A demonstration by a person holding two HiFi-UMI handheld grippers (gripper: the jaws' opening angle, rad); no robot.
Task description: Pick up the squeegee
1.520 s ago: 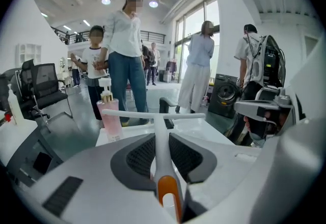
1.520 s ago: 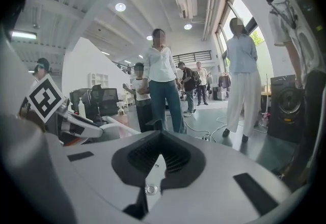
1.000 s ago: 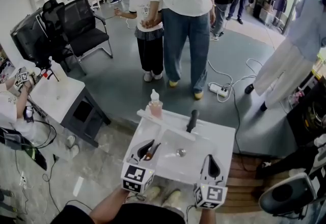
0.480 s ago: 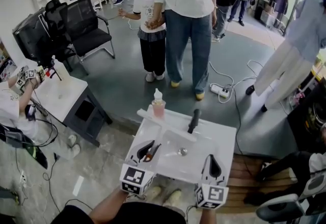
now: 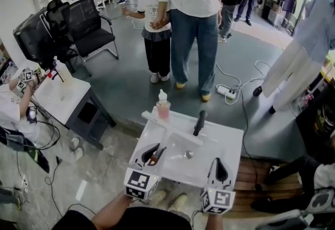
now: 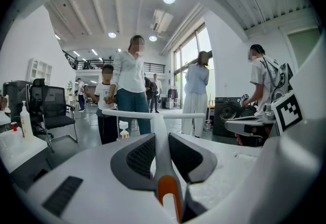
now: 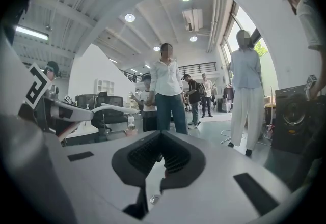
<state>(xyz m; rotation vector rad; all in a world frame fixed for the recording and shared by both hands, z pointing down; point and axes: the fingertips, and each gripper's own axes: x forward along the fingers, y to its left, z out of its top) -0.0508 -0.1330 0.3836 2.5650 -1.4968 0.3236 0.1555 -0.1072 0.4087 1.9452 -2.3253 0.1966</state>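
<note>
Now, left gripper clamps the squeegee; right gripper closed.

my left claw wears black-and-white squares; the squeegee is white with an orange handle end; surface white.

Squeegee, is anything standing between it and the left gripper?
No, nothing is in the way. The left gripper is closed on the squeegee, holding its handle. The pink bottle stands past the squeegee's blade, at the far edge of the white sink. The black tap is off to the right.
</note>
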